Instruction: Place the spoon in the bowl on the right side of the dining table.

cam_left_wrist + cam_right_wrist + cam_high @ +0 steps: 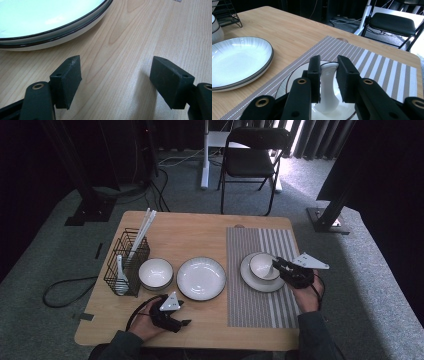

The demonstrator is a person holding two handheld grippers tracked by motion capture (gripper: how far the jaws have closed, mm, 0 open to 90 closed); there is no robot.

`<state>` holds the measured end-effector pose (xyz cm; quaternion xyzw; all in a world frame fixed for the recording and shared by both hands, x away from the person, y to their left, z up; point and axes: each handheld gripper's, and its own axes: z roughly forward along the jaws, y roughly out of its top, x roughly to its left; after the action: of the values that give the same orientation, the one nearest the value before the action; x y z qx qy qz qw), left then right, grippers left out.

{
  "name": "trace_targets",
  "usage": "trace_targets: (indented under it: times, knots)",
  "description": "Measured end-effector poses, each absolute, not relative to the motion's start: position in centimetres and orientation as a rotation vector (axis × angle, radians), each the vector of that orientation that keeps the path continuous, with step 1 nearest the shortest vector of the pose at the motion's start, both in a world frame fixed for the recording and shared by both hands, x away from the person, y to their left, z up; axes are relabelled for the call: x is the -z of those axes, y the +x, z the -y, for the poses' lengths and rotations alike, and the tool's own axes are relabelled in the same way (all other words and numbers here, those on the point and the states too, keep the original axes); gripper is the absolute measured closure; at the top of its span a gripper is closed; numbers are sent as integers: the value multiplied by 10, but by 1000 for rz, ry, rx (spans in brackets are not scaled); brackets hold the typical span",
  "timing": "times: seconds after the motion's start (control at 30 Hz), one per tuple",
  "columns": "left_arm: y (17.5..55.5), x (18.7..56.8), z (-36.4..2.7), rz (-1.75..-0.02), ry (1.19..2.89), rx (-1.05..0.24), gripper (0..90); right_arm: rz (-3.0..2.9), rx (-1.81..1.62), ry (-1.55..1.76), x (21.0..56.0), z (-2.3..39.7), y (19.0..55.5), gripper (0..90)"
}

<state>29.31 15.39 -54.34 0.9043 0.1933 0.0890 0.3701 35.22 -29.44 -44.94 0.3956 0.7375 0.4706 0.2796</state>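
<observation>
Right tongs (pixel 329 78) were clamped on the white ceramic spoon (pixel 327 85), handle up, its bowl end down in the small bowl (pixel 263 265) on the saucer (pixel 248 279), on the striped mat (pixel 260 285). I judged it light, stiff, glazed-slippery, chippable; grip mid-handle. Left tongs (pixel 117 82) stood wide and empty over the surface (pixel 130 37).

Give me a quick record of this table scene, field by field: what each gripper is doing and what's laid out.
right gripper: jaws around a white spoon, over the bowl on a small plate
left gripper: open, nothing between the jaws, low over the table
mat: striped, under the small plate
big plate: on bare wood, mid-table
second bowl: left of the big plate
rack: wire, holds another spoon and chopsticks
</observation>
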Motion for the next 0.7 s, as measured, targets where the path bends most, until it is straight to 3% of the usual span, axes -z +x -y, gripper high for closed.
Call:
trace_targets:
  times: [0.7]
  knots:
    - [293,544,-154,-496,2317,-228,258,-1970,-1239,1087,454,310,332,737]
